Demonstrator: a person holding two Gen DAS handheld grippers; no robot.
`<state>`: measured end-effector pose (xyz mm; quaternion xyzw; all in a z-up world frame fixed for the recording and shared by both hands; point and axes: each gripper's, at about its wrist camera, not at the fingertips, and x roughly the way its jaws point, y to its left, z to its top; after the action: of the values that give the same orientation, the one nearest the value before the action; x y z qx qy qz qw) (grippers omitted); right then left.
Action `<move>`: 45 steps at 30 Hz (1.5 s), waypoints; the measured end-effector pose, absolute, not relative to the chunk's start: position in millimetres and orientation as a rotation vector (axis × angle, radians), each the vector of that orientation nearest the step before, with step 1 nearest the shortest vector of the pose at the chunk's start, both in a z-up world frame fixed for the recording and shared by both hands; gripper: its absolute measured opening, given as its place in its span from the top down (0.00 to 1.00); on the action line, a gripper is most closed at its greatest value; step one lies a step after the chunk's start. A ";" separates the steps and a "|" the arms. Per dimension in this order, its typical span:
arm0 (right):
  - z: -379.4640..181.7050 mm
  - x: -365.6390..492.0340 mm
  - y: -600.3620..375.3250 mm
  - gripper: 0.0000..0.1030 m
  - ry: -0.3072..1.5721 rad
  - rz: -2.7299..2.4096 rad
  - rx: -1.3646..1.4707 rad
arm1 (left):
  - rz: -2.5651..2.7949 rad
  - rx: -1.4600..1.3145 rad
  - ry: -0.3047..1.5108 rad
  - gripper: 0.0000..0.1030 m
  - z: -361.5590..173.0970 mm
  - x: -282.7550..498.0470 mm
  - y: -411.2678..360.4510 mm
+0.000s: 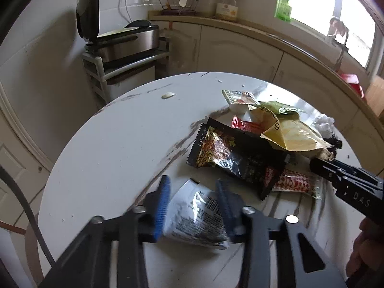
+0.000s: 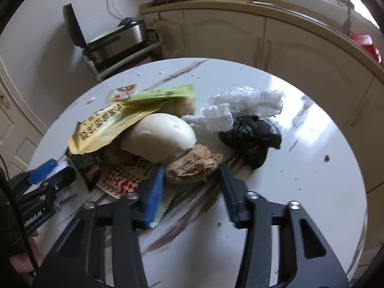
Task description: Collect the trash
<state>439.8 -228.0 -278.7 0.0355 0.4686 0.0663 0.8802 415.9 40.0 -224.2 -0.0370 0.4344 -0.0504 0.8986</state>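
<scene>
A pile of trash lies on the round white table [image 1: 115, 129]. My left gripper [image 1: 193, 187] is open, its blue pads either side of a silvery printed wrapper [image 1: 194, 216] on the tabletop. Beyond it lie a black snack bag [image 1: 230, 153], a yellow bag [image 1: 292, 134] and a red-and-white wrapper [image 1: 295, 183]. My right gripper [image 2: 192, 172] is open, fingers either side of a brown fibrous lump [image 2: 194, 165]. Behind that sit a white bun-like lump [image 2: 158, 139], the yellow bag [image 2: 103, 124], a black net [image 2: 252, 139] and white frilly paper [image 2: 244, 103].
Cream cabinets and a curved counter [image 1: 264, 36] run behind the table. A steel appliance with a raised lid [image 1: 124, 38] stands on a rack at the left. The right gripper's body [image 1: 348, 182] enters the left wrist view at the right. Crumbs dot the table's right side [image 2: 326, 158].
</scene>
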 end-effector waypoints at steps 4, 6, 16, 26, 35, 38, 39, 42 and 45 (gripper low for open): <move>-278.3 434.2 -239.3 0.60 0.962 0.168 0.137 | -0.121 -0.102 0.900 0.81 -224.9 406.8 50.8; -278.4 430.2 -244.3 0.60 0.959 0.179 0.154 | -0.128 -0.105 0.898 0.80 -223.9 396.7 55.6; -277.4 426.5 -242.4 0.53 0.961 0.189 0.147 | -0.106 -0.052 0.888 0.28 -217.5 360.4 63.8; -278.7 433.0 -236.9 0.70 0.958 0.164 0.083 | -0.201 -0.033 0.903 0.51 -213.7 360.7 39.5; -277.4 422.0 -246.7 0.69 0.954 0.190 0.098 | -0.195 0.016 0.870 0.10 -198.1 331.9 36.0; -277.3 419.9 -246.0 0.68 0.952 0.188 0.094 | -0.194 0.045 0.874 0.09 -201.0 329.8 29.5; -277.5 420.1 -245.9 0.68 0.953 0.188 0.093 | -0.185 0.062 0.890 0.12 -205.9 331.5 27.3; -277.5 419.2 -246.3 0.69 0.954 0.190 0.089 | -0.189 0.062 0.909 0.39 -209.8 336.8 26.6; -278.0 415.7 -246.3 0.72 0.946 0.200 0.085 | -0.187 0.047 0.910 0.49 -207.2 338.3 27.6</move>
<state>415.7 -246.3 -278.0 0.0408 0.4548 0.0962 0.8844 338.3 27.6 -207.2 0.0225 0.4388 -0.0903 0.8937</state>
